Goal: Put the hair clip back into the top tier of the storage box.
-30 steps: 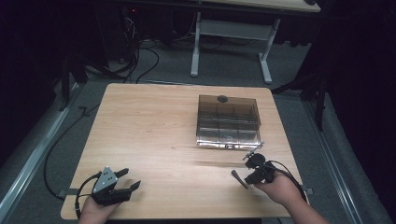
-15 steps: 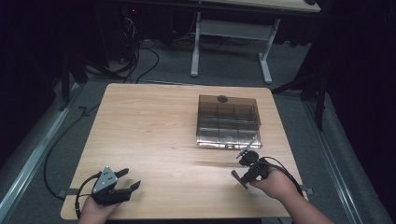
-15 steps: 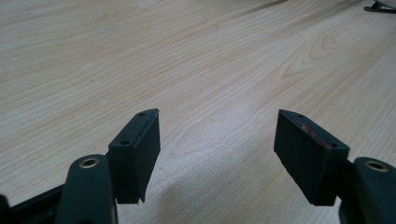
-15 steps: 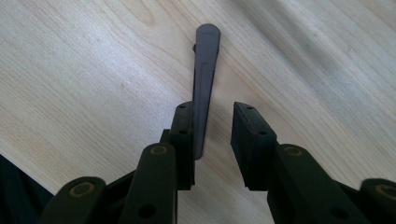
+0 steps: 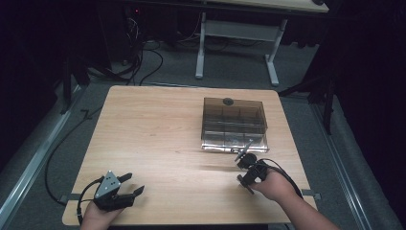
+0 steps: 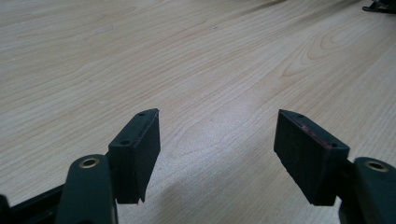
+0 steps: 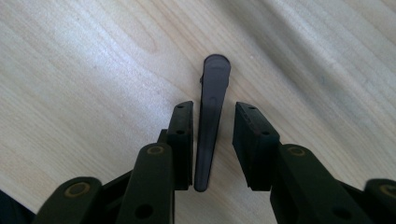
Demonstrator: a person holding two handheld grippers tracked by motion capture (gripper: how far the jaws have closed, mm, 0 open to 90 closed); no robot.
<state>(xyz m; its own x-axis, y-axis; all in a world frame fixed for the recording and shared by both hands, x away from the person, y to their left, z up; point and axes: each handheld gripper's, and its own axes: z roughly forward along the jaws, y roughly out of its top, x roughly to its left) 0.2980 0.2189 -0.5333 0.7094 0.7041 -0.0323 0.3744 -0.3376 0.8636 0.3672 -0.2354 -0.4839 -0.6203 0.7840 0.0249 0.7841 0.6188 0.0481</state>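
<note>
Both grippers are black: the left gripper [image 5: 128, 184] has a grey three-cornered plate, brass-ringed pivots and screw-holed pads; a black cable trails from the right gripper [image 5: 243, 167].

You see a lit table [image 5: 158, 129] ringed by near-black surroundings in the high view, soft and grainy throughout. The light falls from overhead, leaving a pale sheen across the wood and dull reflections on the translucent box [image 5: 233, 123]. In your left gripper view, the far tabletop blurs while a soft shadow pools below the jaws. In your right gripper view, the wood glares almost white at upper left, the dark tapered piece [image 7: 211, 116] stays fairly sharp, and the near jaw arms go soft.
</note>
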